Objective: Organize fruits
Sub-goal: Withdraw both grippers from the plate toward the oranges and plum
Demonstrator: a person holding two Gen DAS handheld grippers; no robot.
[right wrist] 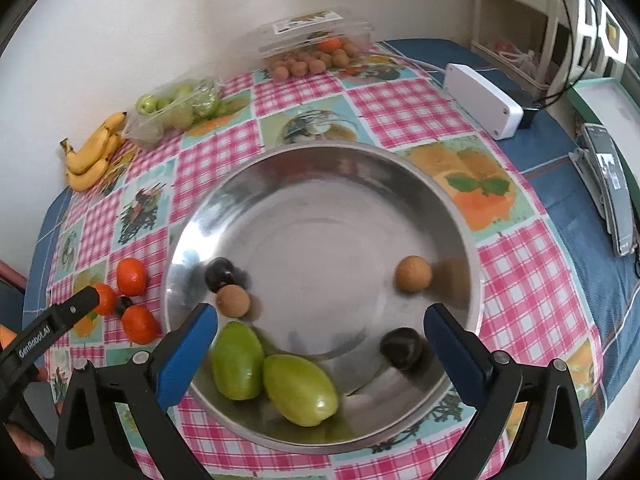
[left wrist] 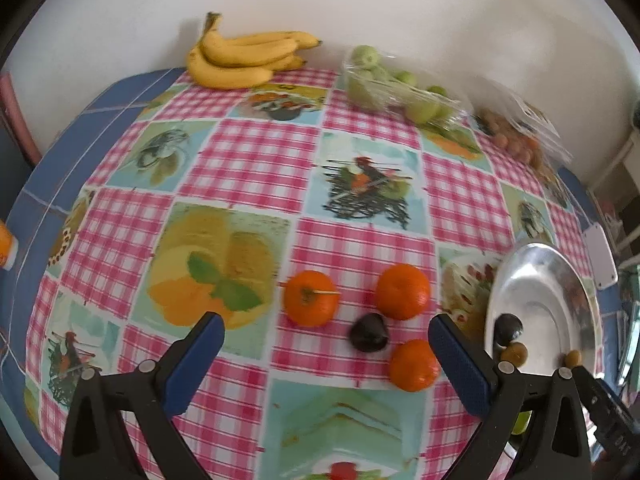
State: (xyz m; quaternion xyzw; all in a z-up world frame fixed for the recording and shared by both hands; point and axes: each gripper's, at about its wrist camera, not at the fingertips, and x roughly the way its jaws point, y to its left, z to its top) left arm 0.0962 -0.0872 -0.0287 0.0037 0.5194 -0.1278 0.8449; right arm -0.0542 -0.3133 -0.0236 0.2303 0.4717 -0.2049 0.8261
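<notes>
Three oranges lie on the checked tablecloth: one [left wrist: 311,298], a second [left wrist: 403,291] and a third [left wrist: 413,365], with a dark plum [left wrist: 369,332] between them. My left gripper [left wrist: 326,334] hangs open just above and in front of this group, holding nothing. A steel bowl [right wrist: 400,184] fills the right wrist view and holds two green fruits [right wrist: 298,389], two dark plums [right wrist: 401,348] and two small brown fruits [right wrist: 413,273]. Over the bowl's near side my right gripper [right wrist: 320,330] stands open and empty. In the left wrist view the bowl [left wrist: 536,280] sits at the right.
At the back by the wall lie a bunch of bananas [left wrist: 244,54], a clear pack of green fruit [left wrist: 394,86] and a clear box of small brown fruit [right wrist: 312,46]. A white box [right wrist: 484,100] with cables and a phone on a stand [right wrist: 610,184] sit at the right.
</notes>
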